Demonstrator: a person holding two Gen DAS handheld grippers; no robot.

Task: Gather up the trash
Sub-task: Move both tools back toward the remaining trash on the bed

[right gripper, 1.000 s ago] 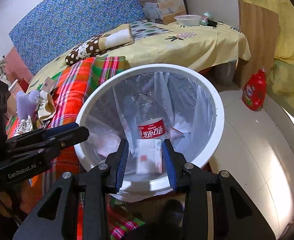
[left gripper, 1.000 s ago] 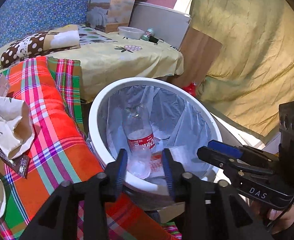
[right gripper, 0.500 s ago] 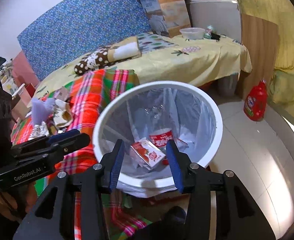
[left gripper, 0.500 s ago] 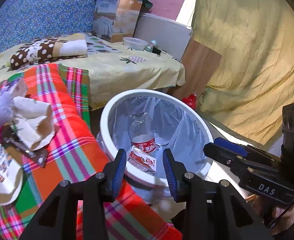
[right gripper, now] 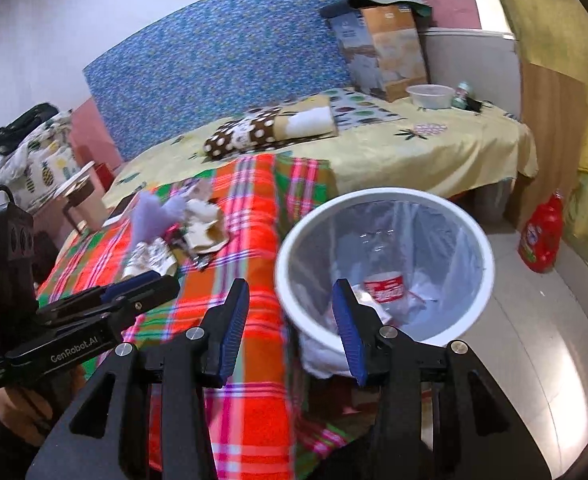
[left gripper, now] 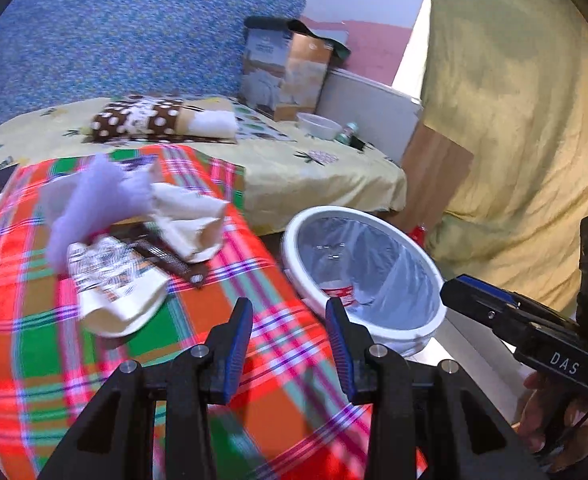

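Right wrist view: both tools, left and right, released and empty beside lined bin

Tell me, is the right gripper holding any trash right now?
No, the right gripper stands open with nothing between its fingers, only the plaid blanket and the bin rim behind.
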